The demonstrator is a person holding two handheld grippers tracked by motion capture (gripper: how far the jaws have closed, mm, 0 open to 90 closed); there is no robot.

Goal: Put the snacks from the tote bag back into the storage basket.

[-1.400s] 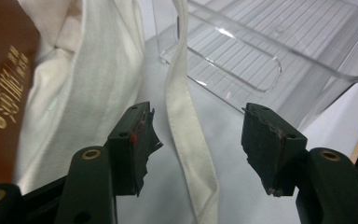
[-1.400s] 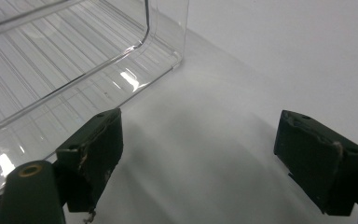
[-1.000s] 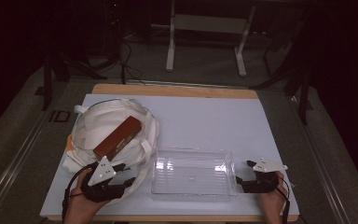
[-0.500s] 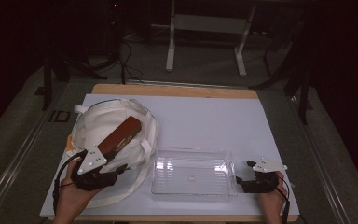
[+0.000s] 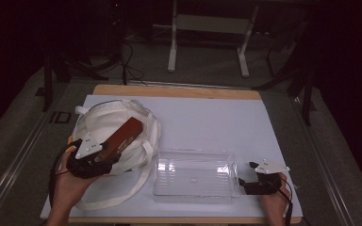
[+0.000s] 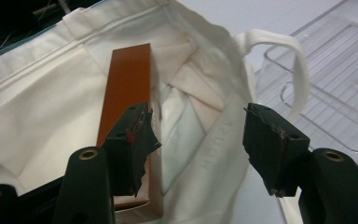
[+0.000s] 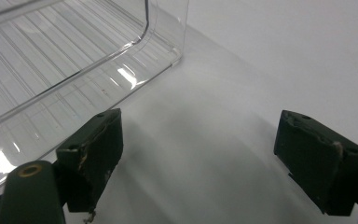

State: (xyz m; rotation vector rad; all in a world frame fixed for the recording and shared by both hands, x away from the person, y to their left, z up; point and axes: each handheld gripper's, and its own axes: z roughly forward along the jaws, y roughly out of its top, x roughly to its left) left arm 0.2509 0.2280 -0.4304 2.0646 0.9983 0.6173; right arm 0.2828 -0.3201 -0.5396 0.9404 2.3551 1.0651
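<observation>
Over on the left there's a white cloth bag (image 5: 104, 123) lying open on the white table top (image 5: 207, 117), with a long brown box (image 5: 122, 135) sticking out of its mouth at a slant. The left gripper (image 5: 104, 157) sits right at the near end of that box, held by the person's left hand (image 5: 70, 183). In the left gripper view its jaws are spread wide – one jaw is against the box's (image 6: 126, 88) side, the other hangs over the bag's (image 6: 37, 107) fabric near a looped handle strap (image 6: 279, 51), and nothing is pinched between them.

Middle of the table: a clear plastic tray (image 5: 194, 174), ribbed bottom, sitting just right of the bag with one strap trailing along its left edge.

Far right, the right gripper (image 5: 243, 181) rests on the table just beside the tray's right end. From the right gripper view its jaws are wide apart too – just bare white surface between them, with the tray's (image 7: 51, 60) corner up to the left.
</observation>
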